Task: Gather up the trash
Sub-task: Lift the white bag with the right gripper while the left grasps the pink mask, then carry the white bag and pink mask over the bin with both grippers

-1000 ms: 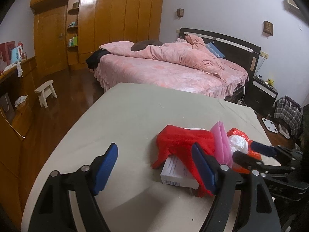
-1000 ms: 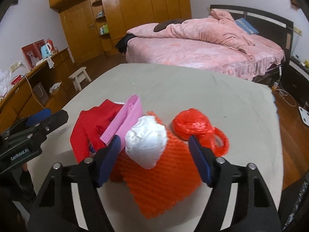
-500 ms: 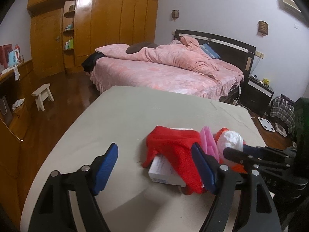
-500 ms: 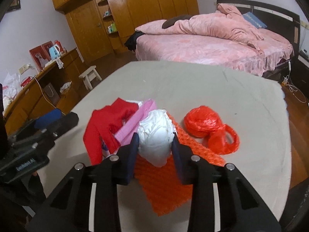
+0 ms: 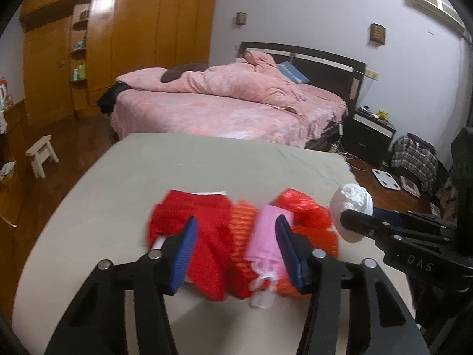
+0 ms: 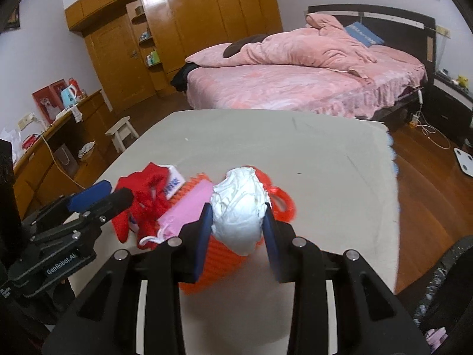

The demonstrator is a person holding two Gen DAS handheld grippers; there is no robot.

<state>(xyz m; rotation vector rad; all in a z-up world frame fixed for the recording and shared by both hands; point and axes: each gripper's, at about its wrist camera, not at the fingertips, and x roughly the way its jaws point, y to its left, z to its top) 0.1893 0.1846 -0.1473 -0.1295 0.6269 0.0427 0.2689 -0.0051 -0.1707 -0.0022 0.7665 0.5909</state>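
The grey table fills the foreground, with the trash heaped near its close edge. Largest in the heap is the orange ribbed mat, lying under and beside the rest. A red cloth drapes over a small white box at the left of the pile, a crumpled red plastic bag sits at the far side, and a pink mask lies on top of the mat.

A second ago the white paper wad rested on the mat between wide jaws. Now the right gripper has clamped it from both sides, pads pressed into the paper, and in the left view the wad hangs clear of the heap, off to the right. That first piece looks picked and ready to carry to a bin, though no bin shows clearly.

The left gripper has meanwhile moved in over the pile, and its jaws are closing from a wide spread to a middling gap. The red cloth, the mat's edge and the pink mask all sit between them. The right pad is at the mask; whether it presses yet cannot be told through the blur.
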